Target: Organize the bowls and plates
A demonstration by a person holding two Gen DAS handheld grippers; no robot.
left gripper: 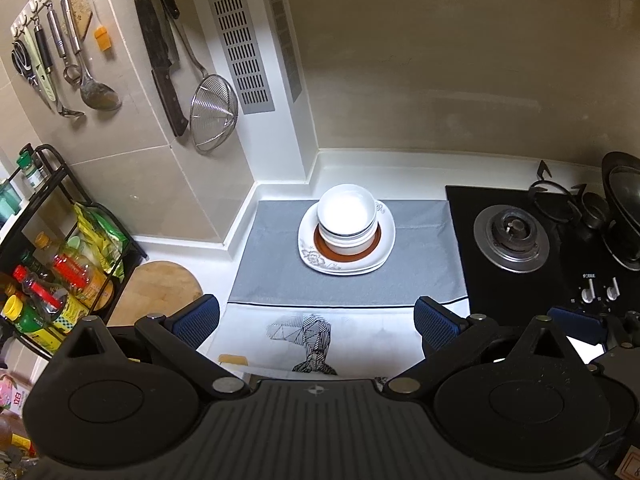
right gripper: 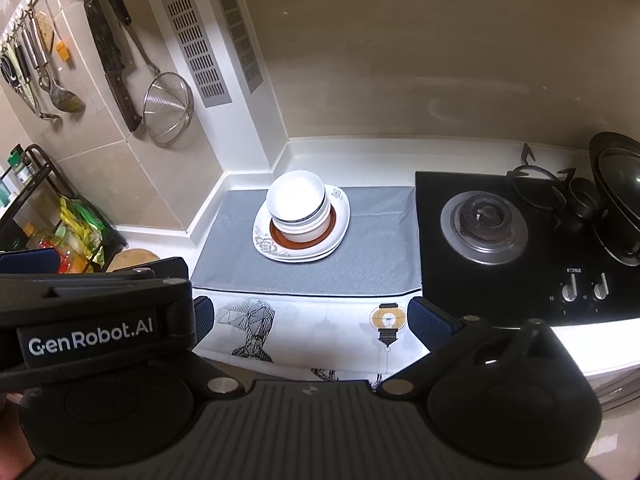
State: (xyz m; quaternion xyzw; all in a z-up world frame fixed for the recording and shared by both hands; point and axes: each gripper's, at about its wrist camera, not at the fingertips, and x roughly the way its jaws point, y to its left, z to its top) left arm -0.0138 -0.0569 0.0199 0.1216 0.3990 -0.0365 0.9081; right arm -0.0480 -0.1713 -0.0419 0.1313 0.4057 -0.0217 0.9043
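Observation:
A stack of white bowls [left gripper: 346, 216] sits on a brown-rimmed plate [left gripper: 376, 242], which sits on white floral plates [left gripper: 316, 258], all on a grey mat [left gripper: 280, 272]. The same stack of bowls [right gripper: 297, 206] and floral plates [right gripper: 266, 245] shows in the right wrist view. My left gripper [left gripper: 316, 324] is open and empty, held above the counter's front, short of the stack. My right gripper [right gripper: 308, 320] is open and empty, also short of the stack. The left gripper's body [right gripper: 92, 312] shows at the left of the right wrist view.
A black gas hob [left gripper: 512, 236] with a wok [left gripper: 624, 212] lies to the right. A rack of sauce bottles [left gripper: 52, 284] and a round wooden board [left gripper: 160, 292] stand left. Knives, ladles and a strainer [left gripper: 212, 112] hang on the wall. A printed white cloth [left gripper: 312, 336] covers the counter's front.

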